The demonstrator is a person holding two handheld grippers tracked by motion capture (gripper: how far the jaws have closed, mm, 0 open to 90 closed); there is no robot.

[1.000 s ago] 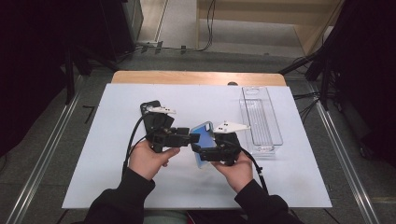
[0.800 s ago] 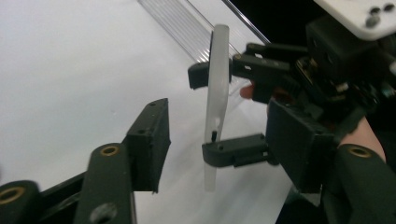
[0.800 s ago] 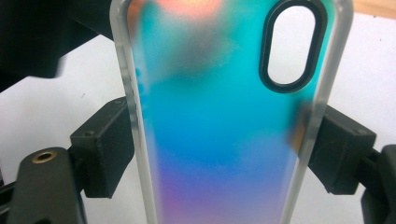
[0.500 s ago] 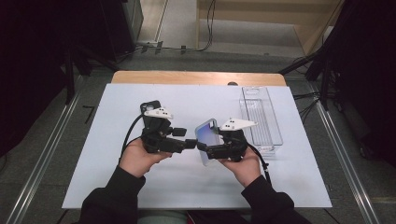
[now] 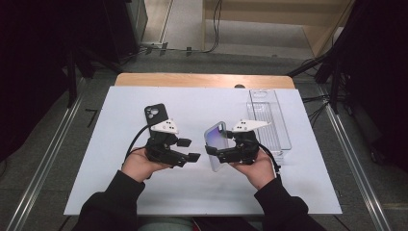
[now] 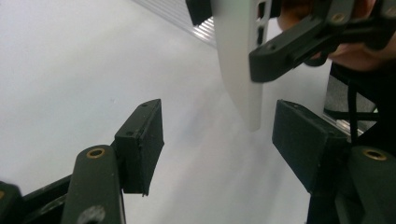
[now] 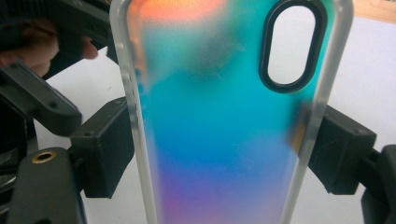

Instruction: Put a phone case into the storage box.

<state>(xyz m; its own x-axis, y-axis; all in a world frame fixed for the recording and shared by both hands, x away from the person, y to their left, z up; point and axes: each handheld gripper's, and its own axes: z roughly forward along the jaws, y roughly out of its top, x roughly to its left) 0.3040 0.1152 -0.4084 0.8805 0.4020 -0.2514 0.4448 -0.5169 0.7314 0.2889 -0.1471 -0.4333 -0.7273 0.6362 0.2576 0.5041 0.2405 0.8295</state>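
An iridescent blue-and-orange phone case point(image 5: 216, 136) with clear edges stands upright in my right gripper point(image 5: 215, 153), which is shut on its two long sides. The right gripper view has the case point(image 7: 219, 116) up close, a pad pressed against each edge. My left gripper point(image 5: 190, 149) is a short way to its left, open, its jaws having just been opening, with nothing between them. In the left gripper view the case's pale edge point(image 6: 238, 70) hangs beyond the spread jaws of that gripper point(image 6: 219, 140). A black phone point(image 5: 155, 114) lies on the mat behind the left gripper.
Everything sits on a white mat point(image 5: 202, 192) over a wooden table point(image 5: 202, 80). A clear plastic tray point(image 5: 268, 120) lies at the right, just behind my right hand. Metal rails run along both sides of the table.
The two grippers were together at the case. The left one has let go and drawn back to the left; the right one has lifted the case more upright.
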